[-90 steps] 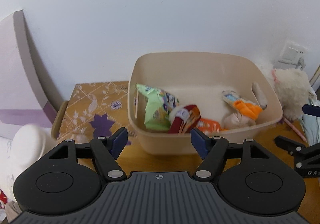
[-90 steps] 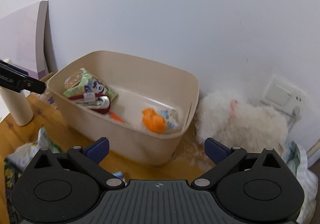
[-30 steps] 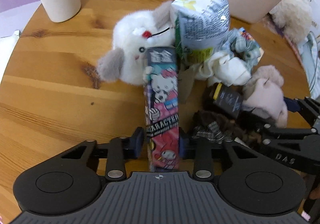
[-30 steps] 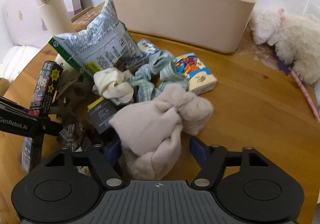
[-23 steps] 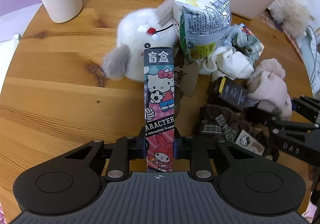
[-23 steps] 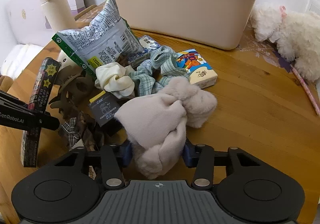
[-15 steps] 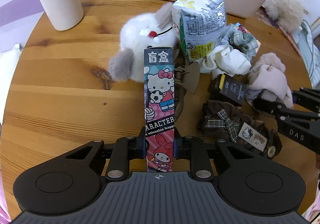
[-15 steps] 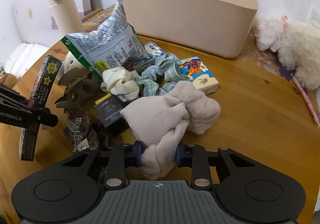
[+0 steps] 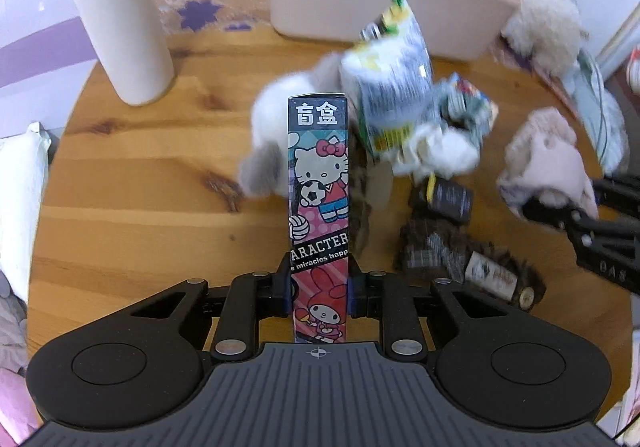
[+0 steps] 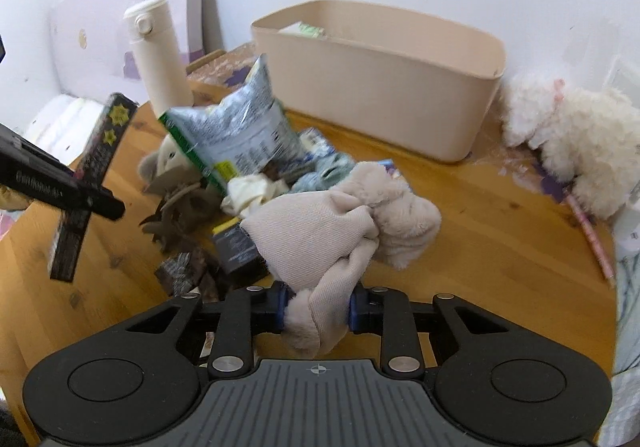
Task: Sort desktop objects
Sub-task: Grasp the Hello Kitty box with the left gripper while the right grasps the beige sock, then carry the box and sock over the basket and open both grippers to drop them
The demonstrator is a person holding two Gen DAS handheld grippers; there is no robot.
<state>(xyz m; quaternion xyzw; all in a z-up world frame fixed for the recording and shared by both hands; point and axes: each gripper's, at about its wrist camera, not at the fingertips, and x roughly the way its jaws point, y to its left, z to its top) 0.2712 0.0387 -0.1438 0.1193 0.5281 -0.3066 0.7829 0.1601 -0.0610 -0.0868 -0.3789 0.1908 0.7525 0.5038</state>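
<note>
— Left gripper point(image 9: 319, 289)?
— Clamped on the tall cartoon box point(image 9: 319, 183), raised above the table point(image 9: 132, 215).
— Right gripper point(image 10: 318, 309)?
— Clenched on the beige plush bundle point(image 10: 320, 231), apparently lifted clear; hard to tell.
— Rest of the pile?
— Mid-table: snack bag point(image 10: 236, 135), grey-and-white plush toy point(image 9: 276, 127), blurred. Beige bin point(image 10: 380, 79) at the far edge, white bottle point(image 9: 120, 15) toward the far left edge.
</note>
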